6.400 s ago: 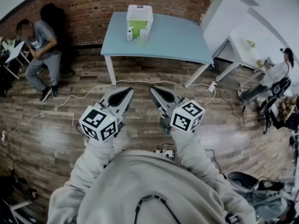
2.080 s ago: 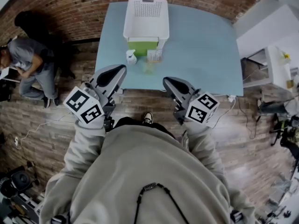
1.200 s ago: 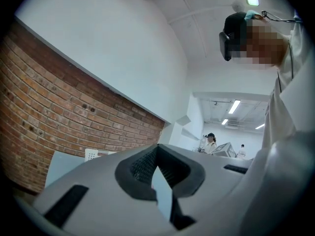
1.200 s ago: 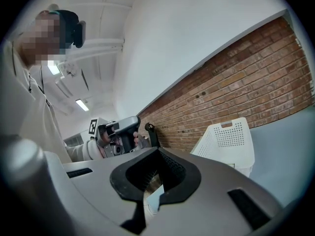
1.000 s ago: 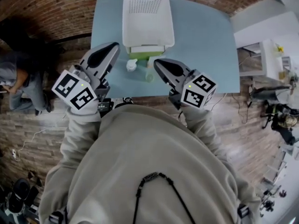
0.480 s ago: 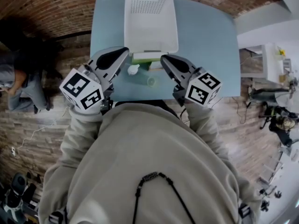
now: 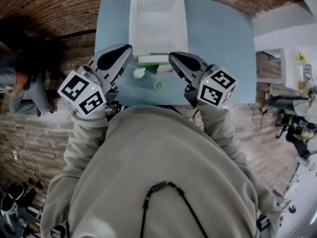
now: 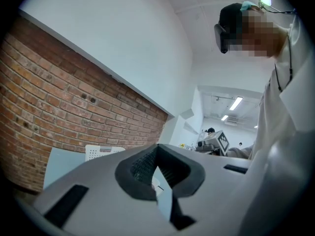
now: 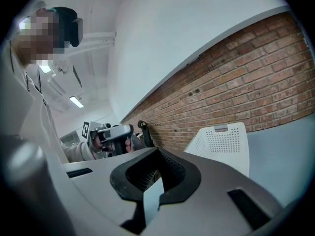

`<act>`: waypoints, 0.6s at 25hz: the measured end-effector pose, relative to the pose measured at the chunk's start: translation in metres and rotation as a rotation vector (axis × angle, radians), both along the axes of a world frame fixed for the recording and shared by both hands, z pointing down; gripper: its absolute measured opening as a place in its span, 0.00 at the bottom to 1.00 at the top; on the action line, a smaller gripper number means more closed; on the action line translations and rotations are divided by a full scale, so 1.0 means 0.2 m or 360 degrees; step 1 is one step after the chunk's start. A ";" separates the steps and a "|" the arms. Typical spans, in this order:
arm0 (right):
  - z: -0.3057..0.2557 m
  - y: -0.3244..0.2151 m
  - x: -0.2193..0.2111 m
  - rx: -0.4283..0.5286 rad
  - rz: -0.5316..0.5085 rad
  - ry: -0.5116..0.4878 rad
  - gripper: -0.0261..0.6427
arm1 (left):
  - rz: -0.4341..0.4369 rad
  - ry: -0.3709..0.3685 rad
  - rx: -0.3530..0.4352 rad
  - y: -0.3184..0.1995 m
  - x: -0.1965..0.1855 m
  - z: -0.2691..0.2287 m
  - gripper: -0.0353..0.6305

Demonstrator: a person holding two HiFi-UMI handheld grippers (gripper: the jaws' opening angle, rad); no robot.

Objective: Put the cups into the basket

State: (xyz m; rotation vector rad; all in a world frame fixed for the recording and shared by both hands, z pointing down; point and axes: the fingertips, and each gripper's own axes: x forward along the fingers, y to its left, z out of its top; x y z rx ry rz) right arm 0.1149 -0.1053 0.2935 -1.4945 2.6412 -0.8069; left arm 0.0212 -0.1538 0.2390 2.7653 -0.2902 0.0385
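left gripper (image 7: 126, 49), right gripper (image 7: 173, 57): jaws closed, empty | cups (image 7: 158, 85) on surface (image 7: 218, 43), 6 o'clock of basket (image 7: 157, 19), between grippers | risk: closed jaws tipping a cup on approach unless opened first

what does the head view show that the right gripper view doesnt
Only the head view: a white cup and a clear cup on the blue table, and a green object against the near end of the white basket. Only the right gripper view: the right gripper with jaws closed together, empty, and ceiling lights. Both: the white basket, the blue table, the brick wall, the left gripper.
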 end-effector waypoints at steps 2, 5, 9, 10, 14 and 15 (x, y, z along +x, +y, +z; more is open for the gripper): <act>0.01 -0.01 0.00 -0.0008 -0.0014 0.0005 0.05 | -0.0010 -0.0003 -0.0024 -0.01 0.00 0.03 0.05; 0.03 -0.02 -0.02 -0.0025 -0.0037 0.0007 0.05 | -0.0013 -0.0018 -0.0043 -0.01 0.01 0.05 0.05; 0.06 -0.01 -0.05 -0.0052 -0.0063 0.0015 0.05 | -0.0018 -0.0029 -0.0054 -0.01 0.00 0.07 0.05; 0.07 -0.01 -0.05 -0.0059 -0.0066 0.0019 0.05 | -0.0028 -0.0032 -0.0055 -0.01 -0.01 0.08 0.05; 0.13 0.01 -0.02 -0.0097 -0.0048 0.0007 0.05 | -0.0082 -0.0040 -0.0094 -0.06 -0.06 0.12 0.05; 0.14 0.02 -0.02 -0.0108 -0.0045 0.0004 0.05 | -0.0083 -0.0049 -0.0102 -0.07 -0.06 0.14 0.05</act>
